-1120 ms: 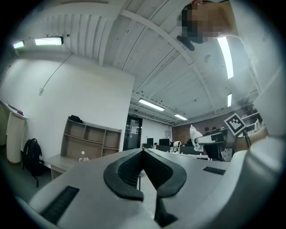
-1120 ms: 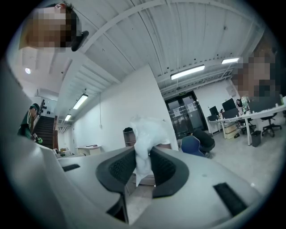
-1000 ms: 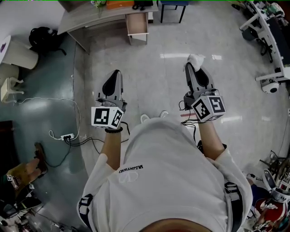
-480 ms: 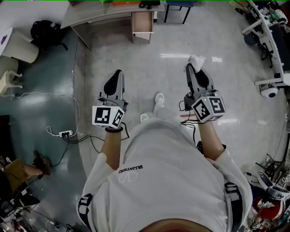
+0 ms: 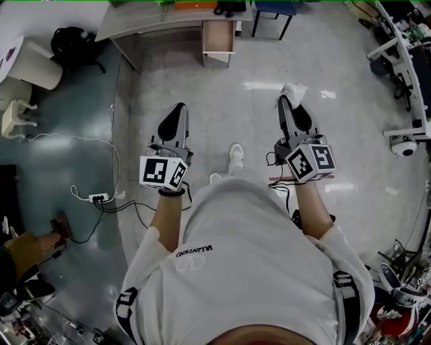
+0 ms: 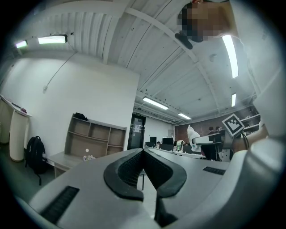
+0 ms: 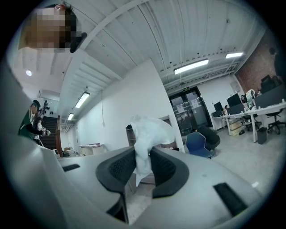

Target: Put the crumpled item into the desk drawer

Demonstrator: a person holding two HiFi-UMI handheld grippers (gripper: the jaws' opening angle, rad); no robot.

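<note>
A crumpled white item [image 5: 293, 90] [image 7: 149, 134] sticks out from between the jaws of my right gripper [image 5: 288, 102] [image 7: 143, 167], which is shut on it and held level over the floor. My left gripper [image 5: 176, 116] [image 6: 144, 161] is shut with nothing in it, its pads meeting at the tips. Far ahead stands the grey desk [image 5: 135, 20] with its wooden drawer [image 5: 219, 38] pulled open toward me. Both grippers point at the desk from a distance, the right one to the drawer's right.
A blue chair [image 5: 273, 12] stands right of the drawer. A black backpack [image 5: 74, 42] and a white bin [image 5: 32, 66] lie left of the desk. A power strip with cables [image 5: 100, 198] is on the floor at left. Robot equipment [image 5: 404, 54] lines the right side.
The desk and open drawer have shifted down and right in the head view as I walk toward them; my shoe has stepped forward between the arms. Both grippers keep their pose.
</note>
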